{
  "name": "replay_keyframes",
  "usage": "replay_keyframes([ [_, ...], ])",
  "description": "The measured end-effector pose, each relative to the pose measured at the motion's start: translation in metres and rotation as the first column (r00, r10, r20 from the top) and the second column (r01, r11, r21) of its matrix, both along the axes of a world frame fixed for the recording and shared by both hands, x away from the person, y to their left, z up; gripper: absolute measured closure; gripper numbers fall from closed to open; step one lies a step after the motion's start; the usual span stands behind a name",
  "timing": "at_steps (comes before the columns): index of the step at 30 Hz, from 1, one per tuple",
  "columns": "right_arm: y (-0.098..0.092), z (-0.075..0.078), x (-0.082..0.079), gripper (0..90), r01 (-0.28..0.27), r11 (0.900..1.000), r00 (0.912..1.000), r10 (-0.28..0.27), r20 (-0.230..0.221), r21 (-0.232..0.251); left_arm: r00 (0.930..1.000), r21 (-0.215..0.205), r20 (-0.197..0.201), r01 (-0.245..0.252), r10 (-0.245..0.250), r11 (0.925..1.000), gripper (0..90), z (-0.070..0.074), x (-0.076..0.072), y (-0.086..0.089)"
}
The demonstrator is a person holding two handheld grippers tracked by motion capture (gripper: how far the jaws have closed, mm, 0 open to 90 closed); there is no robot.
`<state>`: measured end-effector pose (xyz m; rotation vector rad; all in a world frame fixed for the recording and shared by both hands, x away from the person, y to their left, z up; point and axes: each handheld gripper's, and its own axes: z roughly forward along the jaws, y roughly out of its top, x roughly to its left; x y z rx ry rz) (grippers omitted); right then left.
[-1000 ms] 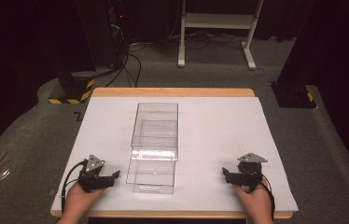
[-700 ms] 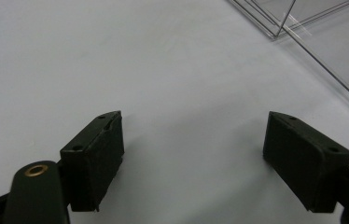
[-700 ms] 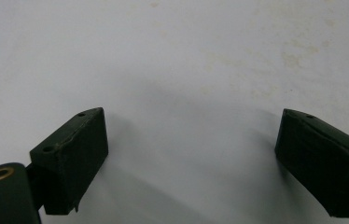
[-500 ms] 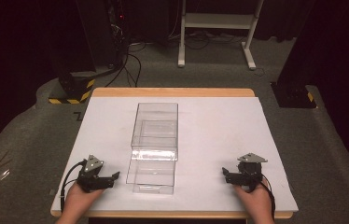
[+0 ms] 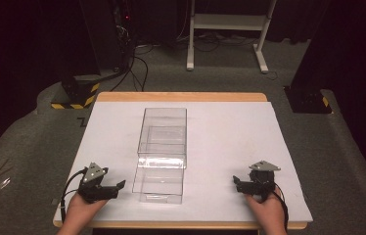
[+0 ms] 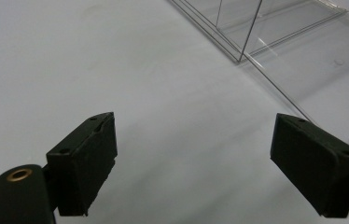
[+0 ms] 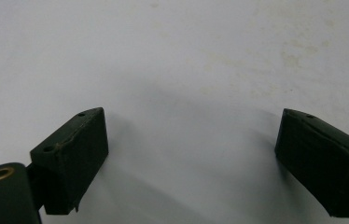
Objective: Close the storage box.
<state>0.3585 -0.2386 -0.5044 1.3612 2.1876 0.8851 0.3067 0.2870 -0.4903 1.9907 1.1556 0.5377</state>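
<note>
White table (image 5: 230,127) fills the high view's middle, a clear box (image 5: 161,154) at centre; left gripper (image 5: 115,187) lower left, right gripper (image 5: 237,183) lower right. Left gripper view: jaws wide apart, empty, box upper right. Right gripper view: jaws wide apart, empty.

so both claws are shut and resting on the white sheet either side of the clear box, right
Not quite: both claws are open. The left claw and right claw each show jaws spread wide in their own gripper views. They do sit either side of the clear box on the white sheet.
</note>
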Motion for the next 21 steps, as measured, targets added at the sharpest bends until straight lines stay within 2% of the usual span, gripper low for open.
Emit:
replay_keyframes([
  [10,0.000,0.000,0.000,9.6,0.001,1.000,1.0000,-0.001,0.002,0.000,0.9993,0.000,0.027,0.024,-0.024,0.9997,15.0,0.009,-0.006,-0.004],
  [21,0.000,0.000,0.000,9.6,0.001,1.000,1.0000,-0.001,0.002,0.000,0.9971,-0.023,0.064,0.044,-0.043,0.9988,15.2,0.022,-0.016,-0.008],
])
